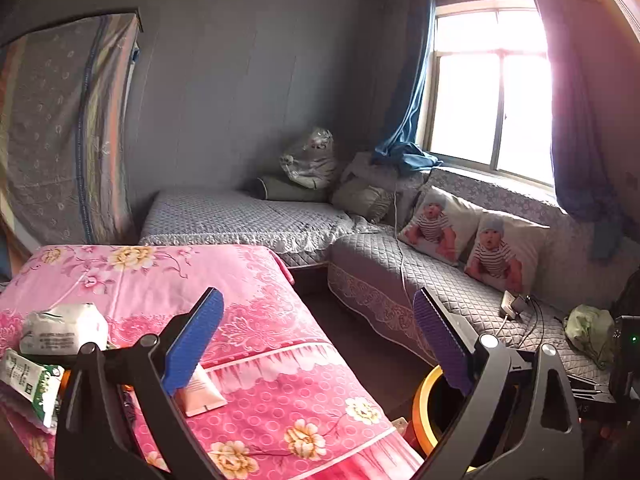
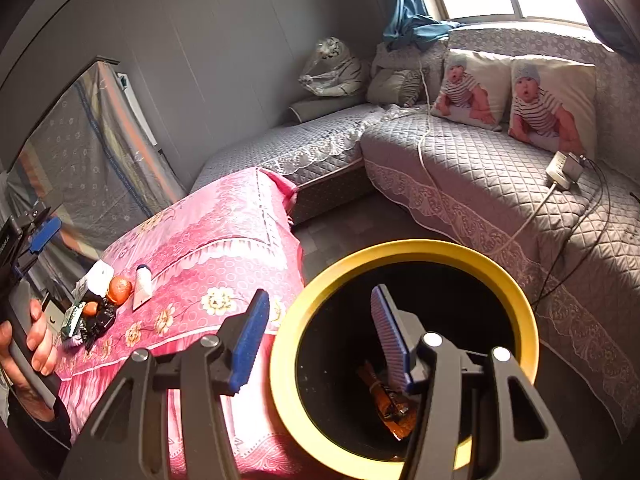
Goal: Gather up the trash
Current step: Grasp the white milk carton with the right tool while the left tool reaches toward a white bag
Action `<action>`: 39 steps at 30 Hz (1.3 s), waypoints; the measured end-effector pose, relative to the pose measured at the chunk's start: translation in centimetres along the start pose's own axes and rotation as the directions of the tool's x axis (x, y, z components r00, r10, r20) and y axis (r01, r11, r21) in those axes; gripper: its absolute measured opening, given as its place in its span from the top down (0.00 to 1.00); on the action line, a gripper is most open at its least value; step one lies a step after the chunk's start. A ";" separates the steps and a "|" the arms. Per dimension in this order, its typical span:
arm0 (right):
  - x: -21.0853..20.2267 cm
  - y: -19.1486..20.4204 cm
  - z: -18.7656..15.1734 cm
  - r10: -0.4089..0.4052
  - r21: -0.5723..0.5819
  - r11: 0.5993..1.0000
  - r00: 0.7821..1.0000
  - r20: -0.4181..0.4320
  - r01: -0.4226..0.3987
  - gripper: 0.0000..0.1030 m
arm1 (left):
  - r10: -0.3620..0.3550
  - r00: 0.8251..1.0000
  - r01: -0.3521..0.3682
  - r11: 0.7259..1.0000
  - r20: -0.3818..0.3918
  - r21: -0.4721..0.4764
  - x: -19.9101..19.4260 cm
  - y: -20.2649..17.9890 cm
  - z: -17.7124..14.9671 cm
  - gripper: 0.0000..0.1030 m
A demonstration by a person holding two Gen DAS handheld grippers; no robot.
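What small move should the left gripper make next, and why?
Probably swing back down toward the litter cluster on the pink cloth. The left gripper is open and empty, pointing across the room, while wrappers, a white tube and an orange remain there. The right gripper, also empty, hangs over the yellow-rimmed bin, which already holds a brown wrapper.

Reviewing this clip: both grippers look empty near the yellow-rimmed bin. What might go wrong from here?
The orange sits loose among the trash pile and may roll off the pink cloth if nudged. The white tube lies by the left gripper fingers and could get knocked. The bin hugs the table edge; a bump might shift it.
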State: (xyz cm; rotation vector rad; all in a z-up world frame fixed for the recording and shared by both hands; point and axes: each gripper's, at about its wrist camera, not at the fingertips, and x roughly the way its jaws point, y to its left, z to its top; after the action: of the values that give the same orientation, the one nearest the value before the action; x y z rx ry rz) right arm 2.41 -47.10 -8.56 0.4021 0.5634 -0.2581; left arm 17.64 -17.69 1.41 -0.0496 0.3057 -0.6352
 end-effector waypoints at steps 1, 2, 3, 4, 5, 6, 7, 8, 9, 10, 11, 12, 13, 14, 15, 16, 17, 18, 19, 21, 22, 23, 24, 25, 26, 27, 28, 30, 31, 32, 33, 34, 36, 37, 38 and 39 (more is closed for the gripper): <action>0.2 1.2 0.1 0.023 -0.031 0.999 1.000 -0.002 -0.023 0.51 | 0.028 1.000 -0.028 1.000 0.014 -0.003 -1.0 1.3 0.3 0.11; 0.5 2.6 0.1 0.053 -0.062 0.997 0.999 -0.006 -0.053 0.51 | 0.051 0.998 -0.050 0.999 0.026 -0.009 -2.0 2.6 0.4 0.11; 0.9 4.0 0.2 0.088 -0.096 0.991 0.996 -0.015 -0.089 0.51 | 0.075 0.996 -0.075 0.997 0.037 -0.017 -3.0 4.0 0.5 0.11; 1.3 5.5 0.3 0.126 -0.130 0.983 0.992 -0.027 -0.128 0.51 | 0.105 0.993 -0.104 0.994 0.045 -0.026 -4.1 5.4 0.6 0.11; 1.6 7.1 0.3 0.166 -0.167 0.971 0.985 -0.039 -0.170 0.51 | 0.141 0.989 -0.139 0.990 0.052 -0.033 -5.2 7.0 0.5 0.11; 1.9 8.9 0.3 0.208 -0.206 0.955 0.977 -0.053 -0.215 0.51 | 0.180 0.982 -0.178 0.983 0.062 -0.041 -6.3 8.7 0.3 0.11; 2.1 10.8 0.3 0.252 -0.247 0.933 0.965 -0.072 -0.262 0.51 | 0.224 0.972 -0.221 0.974 0.073 -0.046 -7.6 10.3 0.0 0.11; 2.4 12.8 0.3 0.296 -0.291 0.905 0.951 -0.094 -0.310 0.51 | 0.275 0.958 -0.272 0.961 0.086 -0.050 -8.8 11.8 -0.3 0.11; 2.6 15.0 0.3 0.338 -0.336 0.871 0.934 -0.119 -0.358 0.51 | 0.327 0.940 -0.323 0.945 0.097 -0.055 -10.1 13.3 -0.5 0.11; 2.9 17.2 0.2 0.376 -0.380 0.832 0.914 -0.150 -0.405 0.51 | 0.374 0.922 -0.369 0.927 0.103 -0.065 -11.4 14.9 -0.9 0.11; 3.3 19.5 0.1 0.409 -0.422 0.788 0.894 -0.184 -0.448 0.51 | 0.410 0.906 -0.403 0.912 0.103 -0.078 -12.7 16.3 -1.4 0.11; 3.6 21.8 -0.1 0.437 -0.459 0.742 0.872 -0.222 -0.489 0.51 | 0.437 0.894 -0.429 0.898 0.097 -0.095 -13.9 17.7 -1.9 0.11; 4.0 24.1 -0.4 0.460 -0.491 0.692 0.848 -0.264 -0.529 0.51 | 0.466 0.880 -0.456 0.882 0.089 -0.118 -15.2 19.1 -2.5 0.11; 4.4 26.3 -0.7 0.480 -0.520 0.640 0.823 -0.304 -0.566 0.51 | 0.492 0.867 -0.479 0.866 0.078 -0.141 -16.3 20.4 -3.1 0.11; 4.8 28.5 -1.0 0.492 -0.545 0.587 0.799 -0.346 -0.598 0.51 | 0.509 0.859 -0.495 0.854 0.061 -0.162 -17.2 21.6 -3.8 0.11; 5.3 30.7 -1.4 0.498 -0.563 0.536 0.774 -0.391 -0.629 0.51 | 0.518 0.854 -0.503 0.845 0.042 -0.182 -18.1 22.8 -4.5 0.11; 5.8 32.9 -1.8 0.502 -0.574 0.484 0.747 -0.437 -0.661 0.51 | 0.526 0.850 -0.511 0.836 0.024 -0.201 -18.8 23.7 -5.3 0.11; 6.4 34.9 -2.2 0.500 -0.580 0.432 0.719 -0.484 -0.691 0.51 | 0.535 0.845 -0.520 0.825 0.008 -0.220 -19.5 24.6 -6.0 0.11; 7.0 36.9 -2.6 0.491 -0.587 0.384 0.696 -0.524 -0.713 0.51 | 0.541 0.841 -0.528 0.817 -0.006 -0.232 -20.2 25.3 -7.0 0.11; 8.2 40.7 -3.5 0.458 -0.601 0.287 0.658 -0.598 -0.746 0.51 | 0.550 0.835 -0.538 0.805 -0.025 -0.249 -20.8 26.4 -8.2 0.11; 8.9 42.4 -4.0 0.435 -0.612 0.244 0.649 -0.624 -0.753 0.51 | 0.551 0.834 -0.539 0.802 -0.032 -0.259 -21.1 26.8 -8.8 0.11; 9.8 43.9 -4.3 0.408 -0.622 0.212 0.646 -0.645 -0.754 0.51 | 0.544 0.838 -0.533 0.801 -0.039 -0.272 -21.2 27.2 -9.2 0.11; 10.8 45.5 -4.7 0.375 -0.627 0.189 0.646 -0.665 -0.755 0.51 | 0.534 0.845 -0.522 0.803 -0.045 -0.288 -21.5 27.6 -9.7 0.11; 11.7 46.8 -5.0 0.346 -0.630 0.172 0.645 -0.681 -0.757 0.51 | 0.521 0.852 -0.511 0.804 -0.052 -0.305 -21.6 28.0 -10.1 0.11; 12.6 48.0 -5.2 0.320 -0.634 0.158 0.647 -0.692 -0.757 0.51 | 0.510 0.858 -0.500 0.805 -0.057 -0.319 -21.5 28.4 -10.5 0.11; 13.6 49.3 -5.4 0.294 -0.636 0.151 0.649 -0.702 -0.757 0.51 | 0.502 0.863 -0.492 0.806 -0.061 -0.330 -21.6 28.7 -10.9 0.11; 14.4 50.2 -5.6 0.265 -0.640 0.142 0.652 -0.710 -0.755 0.51 | 0.494 0.867 -0.485 0.807 -0.065 -0.337 -21.6 28.9 -11.2 0.11; 15.9 52.0 -6.0 0.210 -0.659 0.126 0.669 -0.713 -0.741 0.51 | 0.490 0.869 -0.483 0.806 -0.071 -0.342 -21.6 29.0 -11.7 0.11; 16.8 52.7 -6.1 0.184 -0.665 0.123 0.675 -0.714 -0.737 0.51 | 0.487 0.870 -0.481 0.807 -0.073 -0.342 -21.6 29.2 -12.0 0.11; 17.6 53.2 -6.2 0.162 -0.665 0.120 0.676 -0.719 -0.737 0.51 | 0.486 0.871 -0.481 0.807 -0.075 -0.343 -21.6 29.4 -12.2 0.11; 18.3 53.6 -6.4 0.144 -0.666 0.118 0.677 -0.722 -0.736 0.48 | 0.488 0.869 -0.483 0.805 -0.078 -0.345 -21.6 29.5 -12.4 0.11; 18.8 54.0 -6.4 0.129 -0.668 0.116 0.678 -0.724 -0.735 0.43 | 0.489 0.868 -0.485 0.802 -0.082 -0.350 -21.6 29.8 -12.7 0.11; 19.8 54.8 -6.8 0.097 -0.656 0.110 0.665 -0.741 -0.747 0.41 | 0.485 0.870 -0.480 0.794 -0.089 -0.373 -21.6 30.4 -13.1 0.11; 20.3 55.2 -6.9 0.079 -0.654 0.106 0.662 -0.745 -0.749 0.40 | 0.480 0.872 -0.476 0.791 -0.093 -0.385 -21.6 30.7 -13.2 0.11; 20.9 55.6 -7.2 0.063 -0.652 0.100 0.659 -0.750 -0.752 0.40 | 0.479 0.872 -0.475 0.786 -0.097 -0.395 -21.6 31.0 -13.4 0.11; 21.4 55.9 -7.3 0.043 -0.648 0.099 0.654 -0.755 -0.755 0.38 | 0.478 0.872 -0.476 0.782 -0.101 -0.402 -21.6 31.2 -13.6 0.11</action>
State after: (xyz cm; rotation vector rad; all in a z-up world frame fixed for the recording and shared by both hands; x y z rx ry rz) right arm 35.69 3.18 -9.68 -0.6909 1.0668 0.9141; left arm 15.20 20.85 -10.17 -0.3756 0.4269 -0.0499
